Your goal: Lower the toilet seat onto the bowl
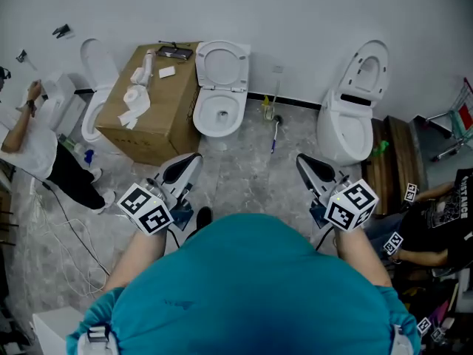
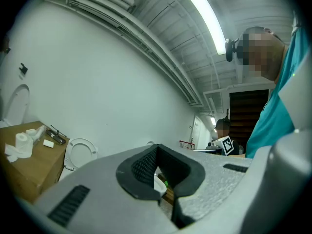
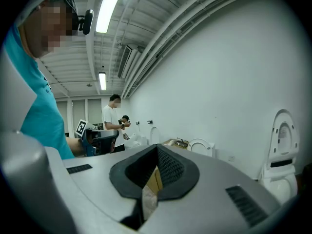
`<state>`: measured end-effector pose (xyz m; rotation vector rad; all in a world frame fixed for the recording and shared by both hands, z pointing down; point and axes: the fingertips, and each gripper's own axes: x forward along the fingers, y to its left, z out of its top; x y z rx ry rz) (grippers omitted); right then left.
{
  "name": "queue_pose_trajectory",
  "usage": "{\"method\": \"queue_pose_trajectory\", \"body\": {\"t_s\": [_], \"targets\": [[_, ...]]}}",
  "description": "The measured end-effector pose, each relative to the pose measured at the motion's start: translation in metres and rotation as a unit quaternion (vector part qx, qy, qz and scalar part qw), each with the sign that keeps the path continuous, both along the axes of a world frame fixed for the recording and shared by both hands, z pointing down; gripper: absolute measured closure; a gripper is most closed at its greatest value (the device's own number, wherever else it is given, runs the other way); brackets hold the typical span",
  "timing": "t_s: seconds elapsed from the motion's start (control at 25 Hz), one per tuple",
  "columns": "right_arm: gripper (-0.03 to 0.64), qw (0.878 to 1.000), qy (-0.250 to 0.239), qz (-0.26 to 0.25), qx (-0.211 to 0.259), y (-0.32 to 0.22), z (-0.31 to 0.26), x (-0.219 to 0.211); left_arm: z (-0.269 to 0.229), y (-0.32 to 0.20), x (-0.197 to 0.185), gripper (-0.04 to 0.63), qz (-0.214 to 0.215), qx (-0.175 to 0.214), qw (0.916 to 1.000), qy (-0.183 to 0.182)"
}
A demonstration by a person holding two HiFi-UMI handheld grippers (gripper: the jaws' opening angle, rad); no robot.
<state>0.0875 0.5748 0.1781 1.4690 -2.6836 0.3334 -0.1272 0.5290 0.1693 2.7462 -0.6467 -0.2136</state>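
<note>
We stand on a grey marbled tile floor (image 1: 244,172) in a room closed off by a plain white wall (image 1: 295,21), with several toilets lined up along its foot. Straight ahead, the white oval toilet seat (image 1: 222,63) stands raised, leaning back against the wall above its white ceramic bowl (image 1: 219,114), well apart from both grippers. To the right is a second white toilet (image 1: 347,128), turned at an angle, its seat up too; to the left a third white toilet (image 1: 92,95) is half hidden behind a large brown cardboard box (image 1: 159,117). The box sits just beside the middle bowl and carries white paper rolls (image 1: 136,98) and a few small items we cannot make out. Between the middle and right toilets a small yellow bottle (image 1: 267,110) and a toilet brush (image 1: 275,134) lie on the floor near the wall. Loose cables (image 1: 55,224) trail over the tiles at the left, near a person in a white shirt (image 1: 29,150); another person in a black shirt (image 1: 440,217) sits at the right edge, beside a wooden pallet (image 1: 392,157). The open floor between us and the middle bowl holds nothing in the way. Our left gripper (image 1: 189,161) has its jaws pressed together on nothing, and our right gripper (image 1: 304,163) likewise has its jaws closed and empty.
</note>
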Motion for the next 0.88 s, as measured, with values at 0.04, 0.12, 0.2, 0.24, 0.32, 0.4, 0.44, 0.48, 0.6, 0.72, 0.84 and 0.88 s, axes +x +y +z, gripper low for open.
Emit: {"method": "queue_pose_trajectory", "body": {"t_s": [0.04, 0.12, 0.2, 0.24, 0.32, 0.4, 0.44, 0.48, 0.6, 0.72, 0.84, 0.88], "targets": [[0.624, 1.000, 0.003, 0.001, -0.001, -0.006, 0.000, -0.004, 0.002, -0.008, -0.004, 0.601, 0.003, 0.000, 1.0000, 0.002], [0.624, 1.000, 0.008, 0.009, 0.001, -0.026, -0.001, -0.015, 0.002, -0.031, -0.014, 0.601, 0.010, 0.001, 0.9999, 0.008], [0.624, 1.000, 0.013, 0.021, 0.005, -0.057, -0.005, -0.030, 0.002, -0.068, -0.031, 0.601, 0.019, 0.002, 0.9997, 0.017], [0.624, 0.999, 0.015, 0.028, 0.007, -0.074, -0.007, -0.038, 0.002, -0.088, -0.041, 0.601, 0.024, 0.001, 0.9995, 0.020], [0.624, 0.999, 0.012, 0.039, 0.010, -0.100, -0.009, -0.052, 0.001, -0.116, -0.056, 0.601, 0.029, 0.004, 0.9994, 0.019], [0.624, 0.999, 0.007, 0.043, 0.016, -0.112, -0.009, -0.059, -0.002, -0.128, -0.063, 0.601, 0.033, 0.015, 0.9993, 0.011], [0.624, 0.999, 0.006, 0.046, 0.019, -0.117, -0.008, -0.061, -0.003, -0.133, -0.067, 0.601, 0.035, 0.021, 0.9991, 0.007], [0.624, 0.999, 0.005, 0.049, 0.021, -0.126, -0.008, -0.066, -0.003, -0.142, -0.072, 0.601, 0.038, 0.025, 0.9990, 0.004], [0.624, 0.998, 0.005, 0.060, 0.022, -0.180, -0.014, -0.094, -0.008, -0.198, -0.103, 0.601, 0.044, 0.022, 0.9987, 0.006], [0.624, 0.998, 0.006, 0.064, 0.022, -0.225, -0.017, -0.120, -0.009, -0.245, -0.128, 0.601, 0.048, 0.018, 0.9987, 0.007], [0.624, 0.998, 0.002, 0.068, 0.019, -0.251, -0.012, -0.130, -0.004, -0.270, -0.141, 0.601, 0.047, 0.016, 0.9987, 0.005], [0.624, 0.997, 0.000, 0.070, 0.017, -0.258, -0.010, -0.132, -0.002, -0.276, -0.144, 0.601, 0.047, 0.015, 0.9988, 0.005]]}}
